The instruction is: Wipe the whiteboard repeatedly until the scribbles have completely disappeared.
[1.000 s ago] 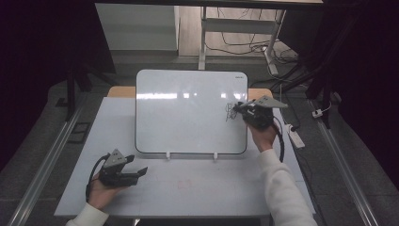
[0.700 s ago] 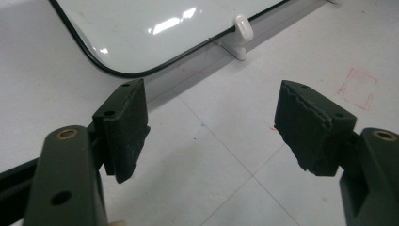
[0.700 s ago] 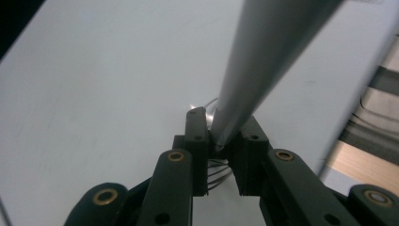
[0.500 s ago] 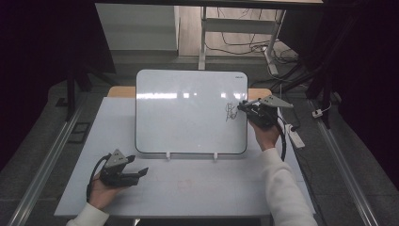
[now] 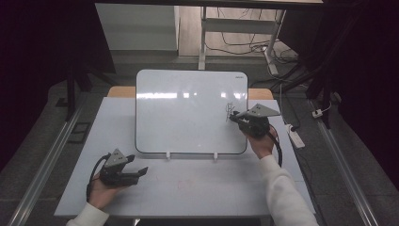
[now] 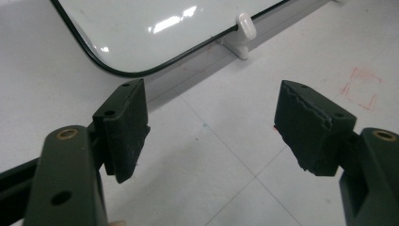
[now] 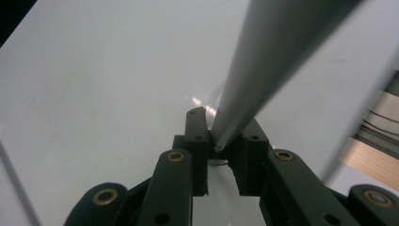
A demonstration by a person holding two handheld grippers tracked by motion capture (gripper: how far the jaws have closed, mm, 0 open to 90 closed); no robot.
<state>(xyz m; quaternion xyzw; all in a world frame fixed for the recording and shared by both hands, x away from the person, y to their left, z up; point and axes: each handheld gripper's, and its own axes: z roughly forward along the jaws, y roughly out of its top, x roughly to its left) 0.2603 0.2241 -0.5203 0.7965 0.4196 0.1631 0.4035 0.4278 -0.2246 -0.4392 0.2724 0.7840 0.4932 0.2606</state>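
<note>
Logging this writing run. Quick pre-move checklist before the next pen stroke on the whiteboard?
1. Right gripper shut on the pen: ok.
2. Pen tip touching the whiteboard: cannot tell, the tip is hidden.
3. Existing scribble beside the right gripper, free board to its left: ok.
4. Whiteboard propped on its two white clips: ok.
5. Left gripper open, holding nothing, apart from the board: ok.
</note>
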